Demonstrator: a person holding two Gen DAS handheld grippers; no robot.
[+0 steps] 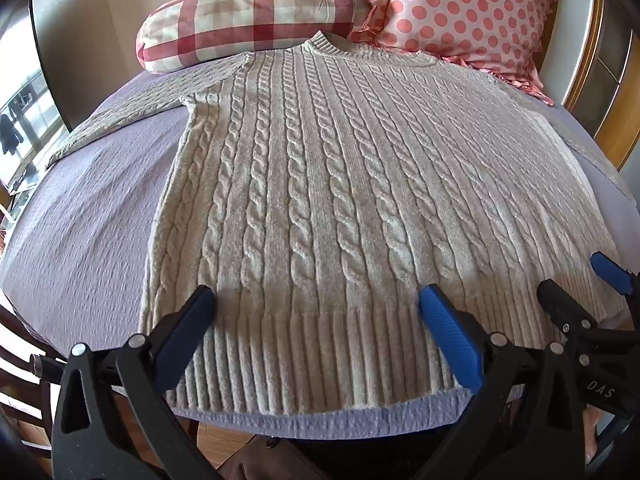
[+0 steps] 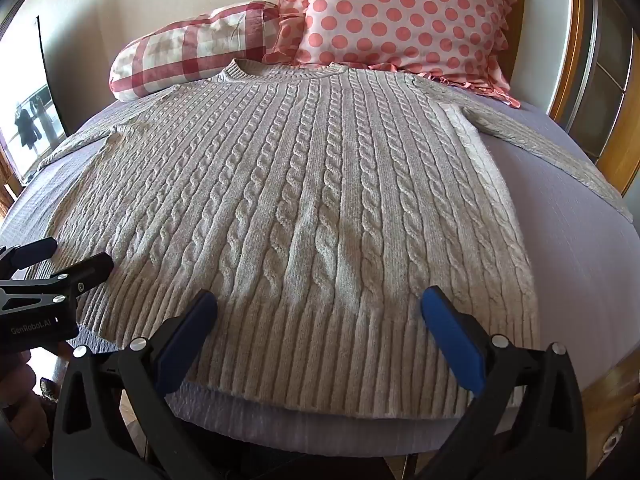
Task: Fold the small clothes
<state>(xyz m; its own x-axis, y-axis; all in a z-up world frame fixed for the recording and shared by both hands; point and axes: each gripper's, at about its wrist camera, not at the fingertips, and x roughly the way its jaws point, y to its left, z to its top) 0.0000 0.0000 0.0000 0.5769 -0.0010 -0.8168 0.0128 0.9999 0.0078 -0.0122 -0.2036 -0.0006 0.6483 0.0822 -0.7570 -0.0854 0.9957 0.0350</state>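
A cream cable-knit sweater lies flat on a lilac bedspread, collar at the far end, ribbed hem nearest me, both sleeves spread out sideways. It also fills the right wrist view. My left gripper is open and empty, hovering over the left part of the hem. My right gripper is open and empty over the right part of the hem. The right gripper also shows at the right edge of the left wrist view, and the left gripper at the left edge of the right wrist view.
A red-and-white checked bolster pillow and a pink polka-dot pillow lie beyond the collar. A wooden bed frame rises at the right. The bed's near edge is just below the hem, with wooden floor under it.
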